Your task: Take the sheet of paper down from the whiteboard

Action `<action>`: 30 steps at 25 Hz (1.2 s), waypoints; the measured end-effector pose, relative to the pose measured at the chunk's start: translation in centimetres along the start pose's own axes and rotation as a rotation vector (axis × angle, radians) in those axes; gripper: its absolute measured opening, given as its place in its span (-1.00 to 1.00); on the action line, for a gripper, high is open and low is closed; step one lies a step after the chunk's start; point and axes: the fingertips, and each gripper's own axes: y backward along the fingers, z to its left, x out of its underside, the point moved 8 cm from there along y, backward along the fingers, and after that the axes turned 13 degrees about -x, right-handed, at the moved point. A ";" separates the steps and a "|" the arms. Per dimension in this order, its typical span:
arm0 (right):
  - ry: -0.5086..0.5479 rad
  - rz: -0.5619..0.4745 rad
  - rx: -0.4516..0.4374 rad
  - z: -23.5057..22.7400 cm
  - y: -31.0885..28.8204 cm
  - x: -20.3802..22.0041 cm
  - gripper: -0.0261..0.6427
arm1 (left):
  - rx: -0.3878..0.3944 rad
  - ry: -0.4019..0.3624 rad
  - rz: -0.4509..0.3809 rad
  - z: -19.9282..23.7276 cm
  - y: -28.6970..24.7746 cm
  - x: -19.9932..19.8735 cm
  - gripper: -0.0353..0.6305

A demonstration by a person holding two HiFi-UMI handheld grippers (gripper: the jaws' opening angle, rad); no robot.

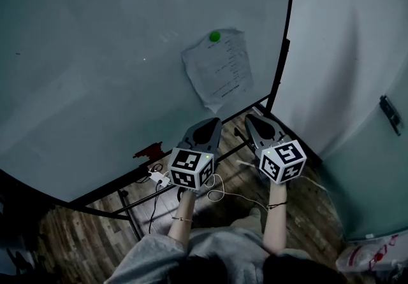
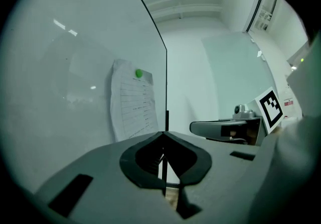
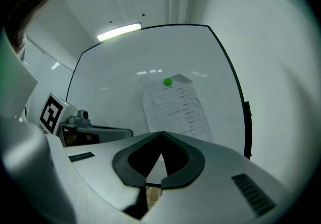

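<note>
The sheet of paper (image 1: 218,69) is pinned to the whiteboard (image 1: 95,53) by a green magnet (image 1: 215,36). Just below it, the left gripper (image 1: 212,122) and right gripper (image 1: 252,118) are held with jaws clenched on nothing.

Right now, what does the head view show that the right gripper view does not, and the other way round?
Only the head view: the wood floor, the cables on it and a red item at the whiteboard's lower edge.
Only the right gripper view: a ceiling light.
Both: the whiteboard, the paper pinned by a green magnet, and the left gripper and right gripper, both shut and empty, short of the paper.
</note>
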 end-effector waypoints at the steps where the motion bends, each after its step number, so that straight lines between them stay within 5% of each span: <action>1: 0.000 0.003 -0.016 -0.7 -0.1 -0.1 -0.92 | -0.013 0.002 0.000 -0.3 -0.4 -0.1 -0.88; 17: 0.007 0.029 -0.229 -10.5 -1.7 -1.1 -0.92 | -0.265 0.006 -0.009 -3.8 -6.7 -0.1 -0.88; 30: -0.003 0.005 -0.353 -13.9 -2.9 -2.6 -0.92 | -0.454 -0.010 -0.099 -4.0 -7.1 -4.3 -0.88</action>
